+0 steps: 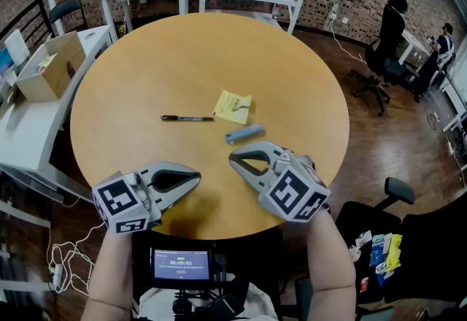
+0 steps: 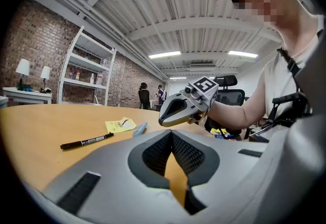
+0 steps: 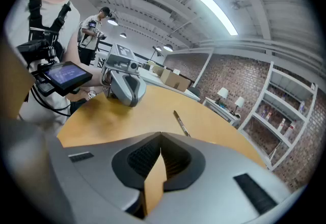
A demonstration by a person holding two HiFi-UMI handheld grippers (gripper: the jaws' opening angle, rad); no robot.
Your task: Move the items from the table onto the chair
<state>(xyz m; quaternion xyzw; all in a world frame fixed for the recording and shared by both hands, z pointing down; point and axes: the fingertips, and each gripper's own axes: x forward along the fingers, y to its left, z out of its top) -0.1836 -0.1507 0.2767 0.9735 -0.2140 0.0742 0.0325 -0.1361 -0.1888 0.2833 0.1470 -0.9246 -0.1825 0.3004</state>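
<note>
left tongs (image 1: 195, 178) and right tongs (image 1: 235, 159) hover shut and empty over the bench (image 1: 146, 64); blue stick (image 1: 244, 134) lies just beyond the right tongs; pen (image 1: 187, 118) and yellow note (image 1: 233, 106) farther off

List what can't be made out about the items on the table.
- Print on the black pen: too small in the head view.
- Writing on the yellow note: too small in the head and left gripper views.
- What the pale blue object is: too small, and seen end-on in the left gripper view.
</note>
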